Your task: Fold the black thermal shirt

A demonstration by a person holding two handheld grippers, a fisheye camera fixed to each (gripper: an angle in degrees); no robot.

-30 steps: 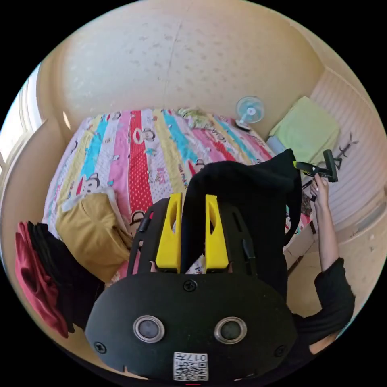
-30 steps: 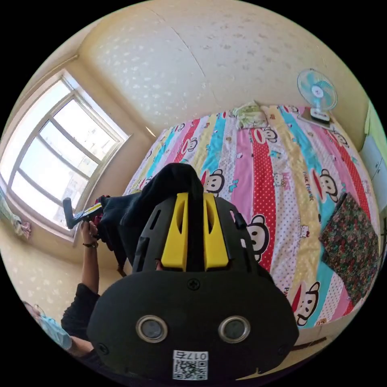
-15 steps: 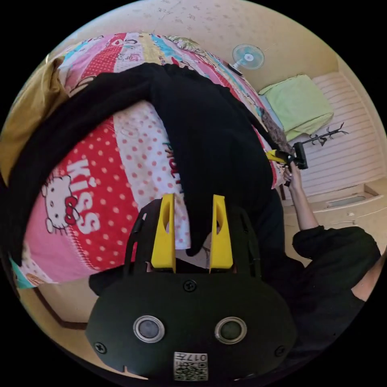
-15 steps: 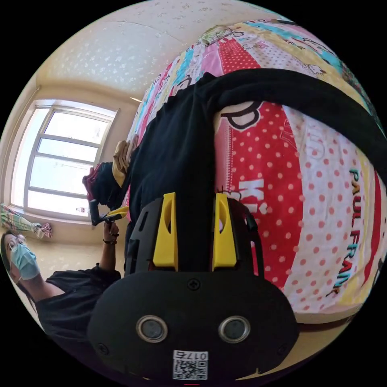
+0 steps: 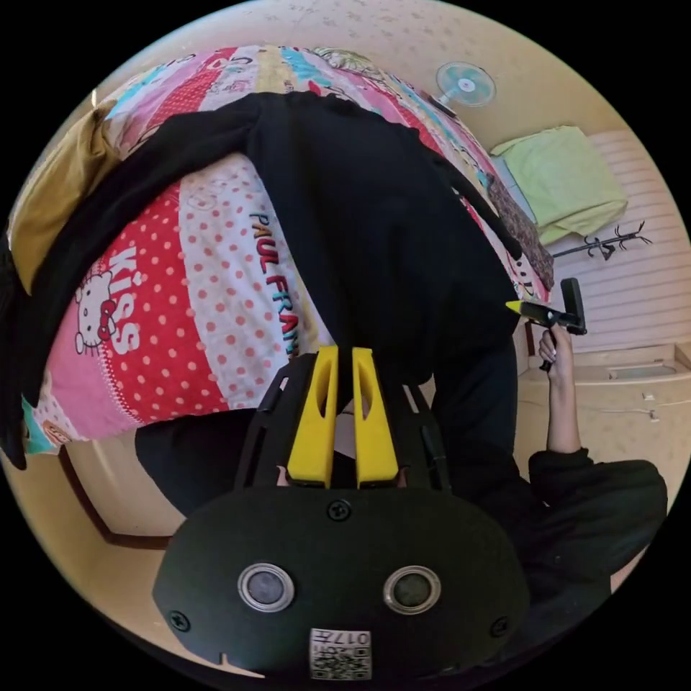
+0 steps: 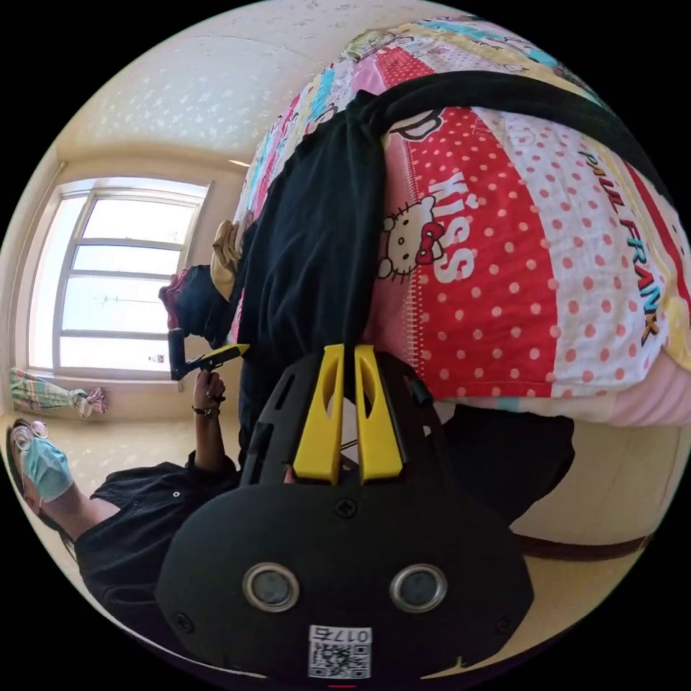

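Shirt (image 5: 367, 216) spreads over bed (image 5: 216, 288) beyond left gripper (image 5: 344, 360).

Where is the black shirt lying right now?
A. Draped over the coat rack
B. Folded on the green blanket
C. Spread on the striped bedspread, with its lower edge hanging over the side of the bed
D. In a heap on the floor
C: the shirt lies spread on the bedspread, a sleeve reaching out to one side, and its lower edge hangs past the bed's edge by the left gripper.
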